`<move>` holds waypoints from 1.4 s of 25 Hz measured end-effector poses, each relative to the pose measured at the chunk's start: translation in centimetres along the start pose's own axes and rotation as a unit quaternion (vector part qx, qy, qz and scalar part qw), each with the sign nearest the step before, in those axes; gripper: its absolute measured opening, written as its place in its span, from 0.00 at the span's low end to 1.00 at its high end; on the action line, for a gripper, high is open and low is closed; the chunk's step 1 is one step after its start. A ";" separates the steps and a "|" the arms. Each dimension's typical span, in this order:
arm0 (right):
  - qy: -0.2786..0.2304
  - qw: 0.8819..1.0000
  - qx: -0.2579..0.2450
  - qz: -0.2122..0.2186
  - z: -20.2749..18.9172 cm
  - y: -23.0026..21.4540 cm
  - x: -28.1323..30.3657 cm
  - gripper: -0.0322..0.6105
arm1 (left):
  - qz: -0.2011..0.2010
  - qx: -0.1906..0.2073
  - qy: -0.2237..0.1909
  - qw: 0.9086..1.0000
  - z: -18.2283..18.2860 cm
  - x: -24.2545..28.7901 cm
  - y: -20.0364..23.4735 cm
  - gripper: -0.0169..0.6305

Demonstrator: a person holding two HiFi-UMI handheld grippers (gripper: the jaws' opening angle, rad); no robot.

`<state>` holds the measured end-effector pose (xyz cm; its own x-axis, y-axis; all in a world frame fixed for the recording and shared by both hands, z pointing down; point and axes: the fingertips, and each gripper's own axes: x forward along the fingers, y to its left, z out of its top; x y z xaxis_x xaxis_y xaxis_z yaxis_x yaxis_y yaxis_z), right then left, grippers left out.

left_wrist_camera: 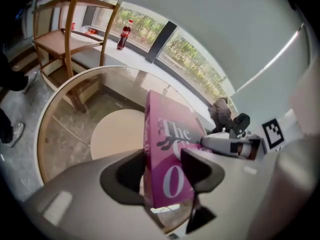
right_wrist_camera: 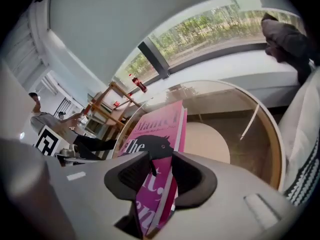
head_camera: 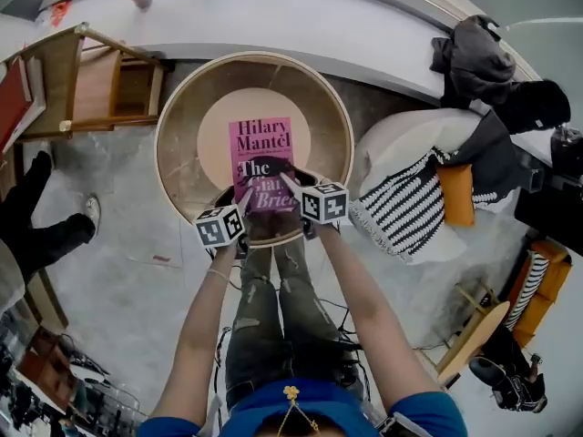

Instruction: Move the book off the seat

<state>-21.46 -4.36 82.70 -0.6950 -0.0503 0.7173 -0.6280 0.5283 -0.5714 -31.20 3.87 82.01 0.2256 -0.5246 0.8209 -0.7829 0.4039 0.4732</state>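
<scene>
The left gripper (head_camera: 244,197) and right gripper (head_camera: 290,186) each pinch the pink book (head_camera: 260,148) at its near corners, over the round table's (head_camera: 160,130) near rim

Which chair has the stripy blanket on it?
The soft white seat right of the round table, with the stripy blanket and an orange cushion. The wooden chair on the left has no blanket.

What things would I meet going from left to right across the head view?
wooden chair → pink book → striped throw → orange cushion
</scene>
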 end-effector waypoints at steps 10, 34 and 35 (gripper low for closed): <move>0.017 1.000 -0.014 -0.017 -2.7 -3.9 4.1 0.27 | 0.030 0.037 0.064 0.997 -2.5 5.8 2.4 0.38; 0.068 0.996 -0.026 -0.056 -2.9 -4.0 3.5 0.27 | 0.052 0.049 0.100 0.992 -2.6 5.7 1.9 0.37; 0.068 0.996 -0.026 -0.057 -3.0 -4.0 3.5 0.27 | 0.053 0.051 0.100 0.992 -2.7 5.7 1.9 0.37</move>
<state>-20.34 -4.11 88.63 -0.5640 0.0019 0.8258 -0.6782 0.5694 -0.4645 -29.86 3.65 88.48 0.2420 -0.3192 0.9163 -0.8602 0.3662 0.3548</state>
